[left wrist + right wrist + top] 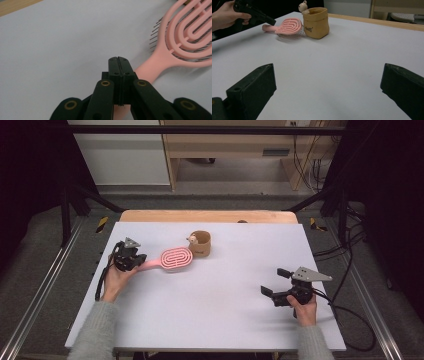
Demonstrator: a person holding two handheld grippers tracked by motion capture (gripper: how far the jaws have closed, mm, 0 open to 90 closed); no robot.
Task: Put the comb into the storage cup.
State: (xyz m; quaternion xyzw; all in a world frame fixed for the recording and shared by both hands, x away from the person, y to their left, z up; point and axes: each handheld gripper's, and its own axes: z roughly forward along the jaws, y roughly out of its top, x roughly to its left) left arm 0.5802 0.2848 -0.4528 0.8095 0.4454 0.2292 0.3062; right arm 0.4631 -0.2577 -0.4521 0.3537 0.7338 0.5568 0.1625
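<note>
Right tool (270, 282): nearest, held low over the near right of the bench (240, 320), well apart from the brush. Jaws spread wide, nothing between them; in the right gripper view bare white surface lies between the two black jaws. A hand (303, 310) grips it from behind, cable trailing off the right edge.

Left tool (131, 262): at the handle end of the brush, on the brush's left. In the left gripper view the jaws stand pressed together, tips flush, no gap. The pink handle runs out from just behind and beneath the closed tips; cannot tell whether the tips pinch it or just rest on it. A hand (116, 279) wraps the tool from below.

Brush (172, 259): pink, oval slotted head, bristles facing down. Head lies to the right of the handle, handle pointing back at the left tool. In the right gripper view the head sits slightly raised, bristles on the surface.

Pouch (201, 242): tan, upright, open top, just beyond the brush head on its far right, touching or very nearly. A small pale figure (192, 239) sits at the pouch rim on the side nearest the brush.

Wooden edge (207, 216) runs along the far side, beyond the pouch.
</note>
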